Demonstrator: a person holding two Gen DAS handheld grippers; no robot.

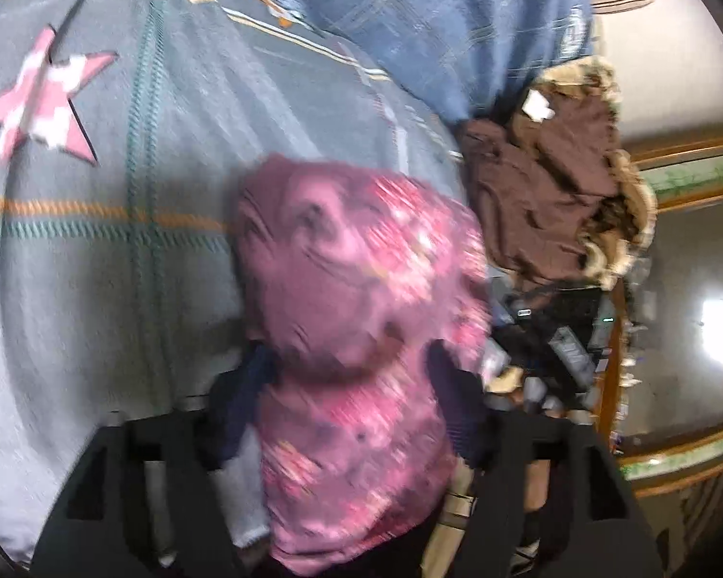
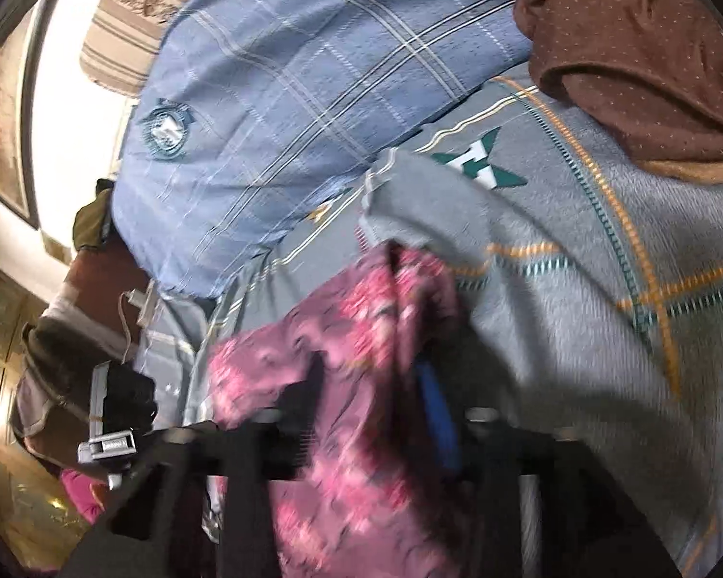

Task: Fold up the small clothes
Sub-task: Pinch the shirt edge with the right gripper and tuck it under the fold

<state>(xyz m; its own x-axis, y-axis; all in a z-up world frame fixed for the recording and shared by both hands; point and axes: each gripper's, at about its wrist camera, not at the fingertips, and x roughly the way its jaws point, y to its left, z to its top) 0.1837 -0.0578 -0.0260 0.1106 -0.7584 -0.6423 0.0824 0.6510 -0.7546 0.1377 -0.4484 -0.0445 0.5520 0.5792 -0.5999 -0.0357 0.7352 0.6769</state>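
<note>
As pink cloth (image 1: 352, 289) bunches between | left gripper (image 1: 352, 380) wide | right gripper (image 2: 376, 385) narrower | hold unclear

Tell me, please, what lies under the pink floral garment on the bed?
The pink floral garment lies on a grey-blue bedspread with star patches and stitched stripes. Whatever sits directly beneath its bunched folds is covered; both views are blurred.

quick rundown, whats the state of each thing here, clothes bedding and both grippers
pink garment: bunched, lying between the fingers of both grippers
left gripper: open, garment between its fingers
right gripper: partly open, cloth draped between its fingers
grey blanket: spread flat under the garment
blue plaid pillow: lying on the blanket
brown jacket: crumpled in a heap at the bed edge
</note>
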